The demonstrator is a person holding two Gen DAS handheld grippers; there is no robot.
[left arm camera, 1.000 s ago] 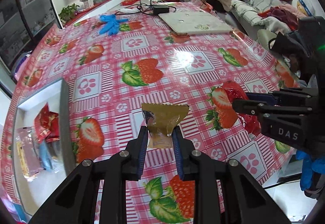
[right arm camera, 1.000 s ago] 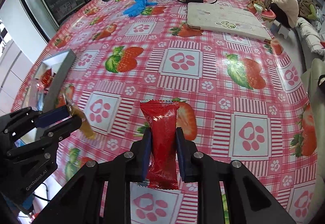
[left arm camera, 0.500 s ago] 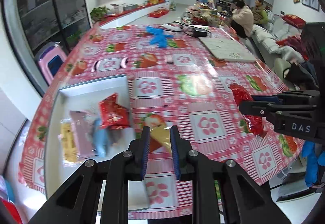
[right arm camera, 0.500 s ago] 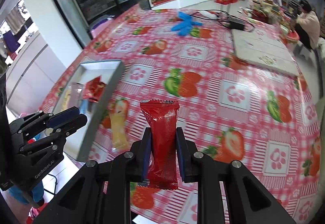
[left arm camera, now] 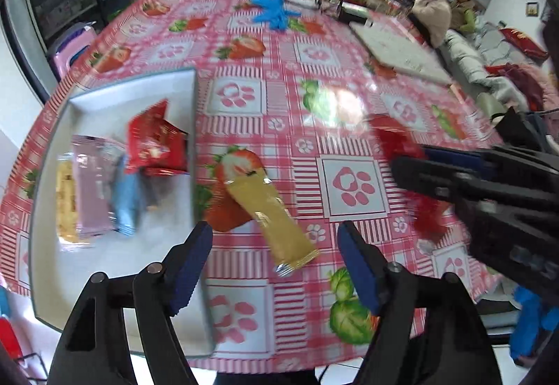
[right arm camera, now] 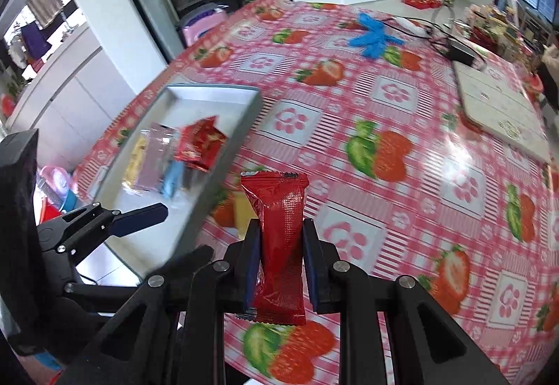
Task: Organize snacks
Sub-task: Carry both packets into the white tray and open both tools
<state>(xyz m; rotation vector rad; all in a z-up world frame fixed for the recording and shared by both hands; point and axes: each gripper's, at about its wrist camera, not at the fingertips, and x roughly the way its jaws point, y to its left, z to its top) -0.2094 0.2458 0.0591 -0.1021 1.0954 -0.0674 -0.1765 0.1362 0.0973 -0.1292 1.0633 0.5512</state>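
Note:
My left gripper (left arm camera: 274, 261) is open and empty. A yellow snack packet (left arm camera: 270, 217) lies on the tablecloth just ahead of it, right of the grey tray (left arm camera: 115, 98). The tray holds several snack packets, among them red ones (left arm camera: 155, 144), a pink one (left arm camera: 92, 189) and a blue one (left arm camera: 127, 200). My right gripper (right arm camera: 281, 261) is shut on a red snack packet (right arm camera: 279, 241), held upright above the table. The tray (right arm camera: 209, 93) and the open left gripper (right arm camera: 115, 224) show at the left of the right wrist view. The red packet shows blurred in the left wrist view (left arm camera: 398, 144).
The table has a pink strawberry-print cloth (left arm camera: 349, 105). Blue gloves (left arm camera: 274, 9) and a white board (left arm camera: 398, 49) lie at the far side with cables. A pink stool (right arm camera: 202, 25) stands beyond the table's left edge. People sit at the far right.
My left gripper has opened and let go of the yellow packet, which now lies on the cloth beside the tray. My right gripper has carried the red packet further left, nearer the tray.

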